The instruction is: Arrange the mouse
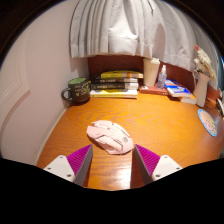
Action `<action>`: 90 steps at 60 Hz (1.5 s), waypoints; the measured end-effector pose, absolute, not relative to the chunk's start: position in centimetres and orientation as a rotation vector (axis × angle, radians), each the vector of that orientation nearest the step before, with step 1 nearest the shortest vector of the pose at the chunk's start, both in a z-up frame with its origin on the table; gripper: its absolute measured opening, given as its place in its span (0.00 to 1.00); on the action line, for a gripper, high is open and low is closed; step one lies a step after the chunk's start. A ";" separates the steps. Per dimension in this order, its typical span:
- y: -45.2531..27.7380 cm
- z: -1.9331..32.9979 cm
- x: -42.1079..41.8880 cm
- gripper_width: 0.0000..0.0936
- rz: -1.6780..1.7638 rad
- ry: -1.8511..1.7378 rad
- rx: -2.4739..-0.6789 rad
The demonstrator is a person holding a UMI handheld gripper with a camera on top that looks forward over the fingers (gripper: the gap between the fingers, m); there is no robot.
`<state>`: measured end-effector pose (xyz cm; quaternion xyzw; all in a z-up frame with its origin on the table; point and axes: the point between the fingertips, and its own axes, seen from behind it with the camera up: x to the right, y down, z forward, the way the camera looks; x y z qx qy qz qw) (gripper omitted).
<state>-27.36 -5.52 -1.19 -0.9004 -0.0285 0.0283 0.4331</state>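
Note:
A pale pink computer mouse [109, 136] lies on the wooden desk [150, 115], just ahead of my fingers and a little toward the left one. My gripper [113, 163] is open, its two fingers with magenta pads [82, 160] spread apart above the desk. Nothing is between the fingers; the mouse rests on the desk on its own.
A dark green mug [77, 91] stands at the back left beside a stack of books [117, 83]. A tall cup [151, 72], a blue book [178, 89] and other items sit at the back right. A round blue object [209, 122] lies to the right. A white curtain [120, 25] hangs behind.

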 end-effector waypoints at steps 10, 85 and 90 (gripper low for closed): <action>-1.3 -1.2 -27.2 0.91 0.048 -0.054 -2.259; 7.1 19.8 -4.5 0.44 0.053 -0.111 -2.115; 5.9 22.0 2.5 0.44 0.012 -0.103 -2.080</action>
